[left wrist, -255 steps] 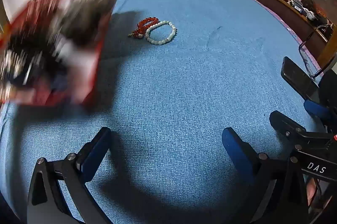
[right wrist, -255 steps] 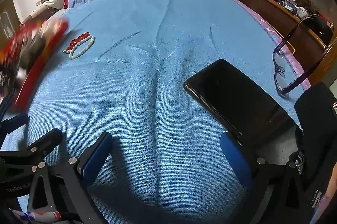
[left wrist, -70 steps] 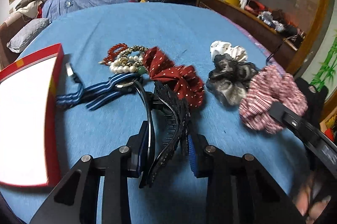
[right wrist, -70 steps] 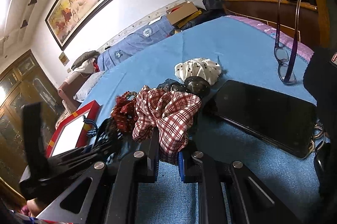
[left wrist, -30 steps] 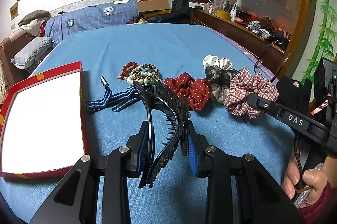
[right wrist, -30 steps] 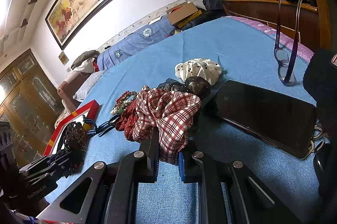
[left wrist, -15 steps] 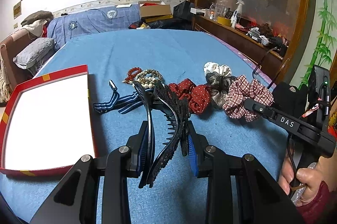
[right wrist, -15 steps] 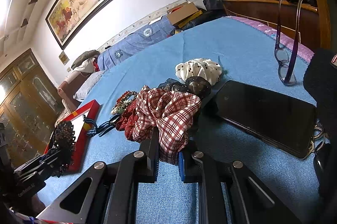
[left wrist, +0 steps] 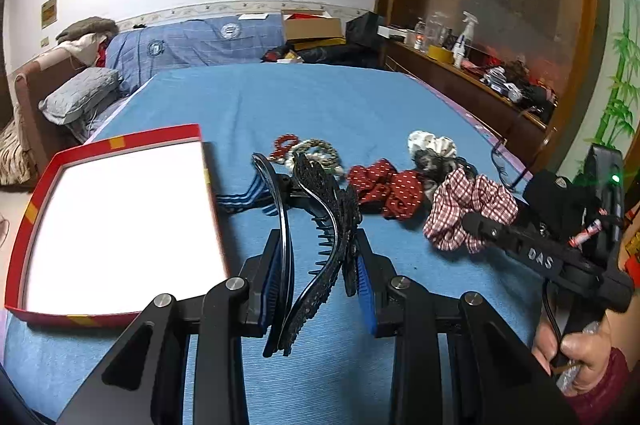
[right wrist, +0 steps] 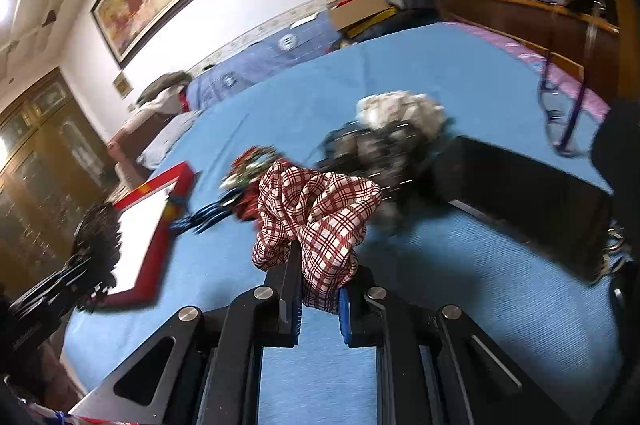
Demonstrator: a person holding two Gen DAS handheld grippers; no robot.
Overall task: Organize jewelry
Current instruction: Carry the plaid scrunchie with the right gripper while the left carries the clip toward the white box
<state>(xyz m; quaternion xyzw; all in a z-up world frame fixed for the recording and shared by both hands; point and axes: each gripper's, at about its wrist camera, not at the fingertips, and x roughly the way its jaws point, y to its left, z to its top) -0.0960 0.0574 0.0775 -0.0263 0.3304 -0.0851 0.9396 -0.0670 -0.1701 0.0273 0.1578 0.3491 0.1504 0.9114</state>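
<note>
My left gripper (left wrist: 320, 267) is shut on a black toothed hair clip (left wrist: 332, 209), held above the blue bedspread. Just to its left lies the red box (left wrist: 116, 141) with a white inside. My right gripper (right wrist: 319, 299) is shut on a red-and-white plaid scrunchie (right wrist: 320, 209), also seen in the left wrist view as the plaid scrunchie (left wrist: 468, 203). On the bed lie bead bracelets (left wrist: 310, 148), a blue striped ribbon (left wrist: 244, 199), a red dotted scrunchie (left wrist: 386, 185), a black lace scrunchie (left wrist: 438, 163) and a white dotted scrunchie (left wrist: 432, 141).
A black phone (right wrist: 524, 195) lies on the bed right of the scrunchies, with purple glasses (right wrist: 564, 123) beyond it near the bed's edge. A wooden sideboard (left wrist: 472, 85) with bottles runs along the right. Pillows and a folded quilt (left wrist: 192, 43) sit at the head.
The left gripper has carried the clip left and slightly up, so the red box looms closer beside it. The right wrist view has shifted and blurred; the plaid scrunchie stays gripped.
</note>
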